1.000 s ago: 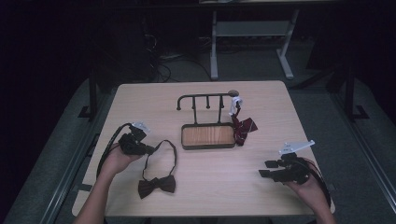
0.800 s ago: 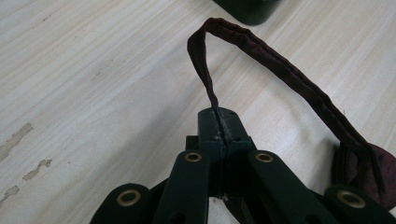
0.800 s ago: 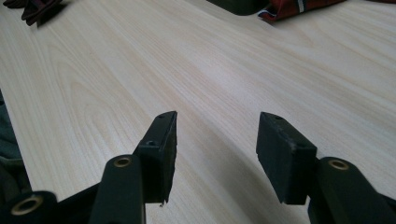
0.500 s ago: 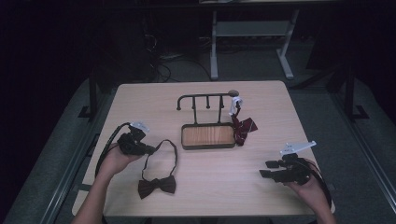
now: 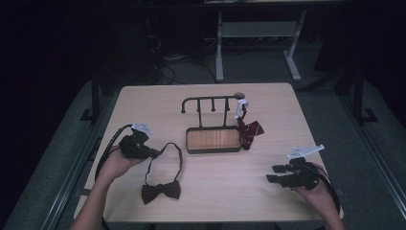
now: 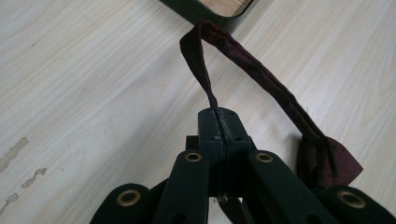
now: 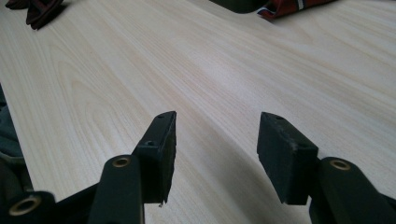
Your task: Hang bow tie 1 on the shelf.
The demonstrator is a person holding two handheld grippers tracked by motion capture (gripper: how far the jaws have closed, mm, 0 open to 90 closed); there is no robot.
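A pale wooden table (image 5: 206, 191) is standing in a dark room, with grey floor around it and a metal stand behind its far edge. At the middle, a small tray (image 5: 213, 140) with a hook rail is sitting, a red patterned tie (image 5: 250, 132) lying just to its right. Little is differing from a second ago: both hands are staying where they were. The left gripper (image 6: 219, 122), at the near left, is pinching the strap of a dark maroon bow tie (image 5: 161, 191); the strap is looping toward the tray, while the bow is lying on the table nearer the person. The right gripper (image 7: 215, 151), at the near right, is holding its jaws wide apart over bare wood.
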